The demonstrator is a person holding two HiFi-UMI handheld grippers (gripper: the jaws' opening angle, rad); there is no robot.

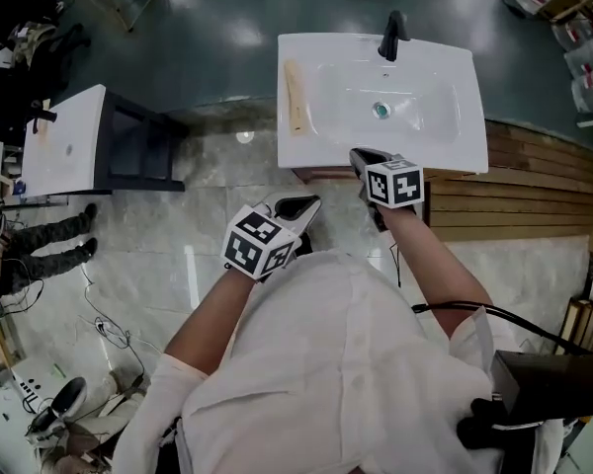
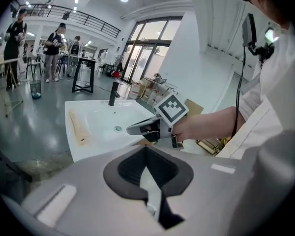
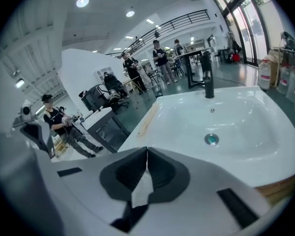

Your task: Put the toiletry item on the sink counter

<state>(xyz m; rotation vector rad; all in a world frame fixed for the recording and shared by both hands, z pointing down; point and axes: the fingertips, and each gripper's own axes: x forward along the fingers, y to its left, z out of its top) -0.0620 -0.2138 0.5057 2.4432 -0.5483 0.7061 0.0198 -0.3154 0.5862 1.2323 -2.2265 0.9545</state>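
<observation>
A long, thin tan toiletry item (image 1: 294, 97) lies on the left rim of the white sink counter (image 1: 455, 151), apart from both grippers. It also shows in the left gripper view (image 2: 78, 127) and the right gripper view (image 3: 146, 122). My right gripper (image 1: 368, 156) hovers at the sink's front edge, jaws shut with nothing between them (image 3: 147, 151). My left gripper (image 1: 298, 208) hangs lower and to the left, over the floor in front of the sink, also shut and empty (image 2: 146, 149). From the left gripper view the right gripper (image 2: 132, 129) points at the basin.
A black faucet (image 1: 391, 36) stands at the back of the basin, and the drain (image 1: 381, 110) is in the middle. A second white sink on a dark stand (image 1: 64, 141) is at the left. Wooden slats (image 1: 534, 186) lie at the right. A person (image 1: 40, 245) and cables are at the far left.
</observation>
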